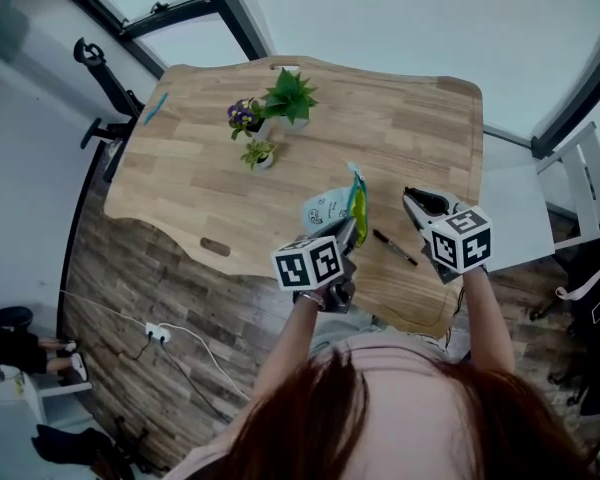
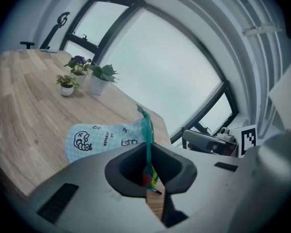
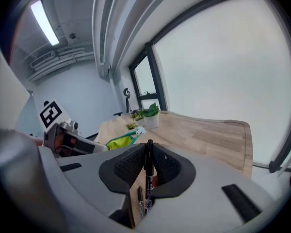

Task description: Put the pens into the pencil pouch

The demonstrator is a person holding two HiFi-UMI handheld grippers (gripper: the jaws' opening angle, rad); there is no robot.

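A light blue checked pencil pouch with black doodles lies on the wooden table, its green-lined mouth raised. My left gripper is shut on the pouch's green zip edge, lifting that end. To the right, my right gripper hangs above the table, shut on a black pen that stands upright between the pads. A second black pen lies on the table between the two grippers. In the left gripper view the pouch spreads out ahead of my left gripper.
Three small potted plants stand at the table's far middle. A blue item lies at the far left corner. A white side table adjoins the right edge. A power strip and cable lie on the floor at left.
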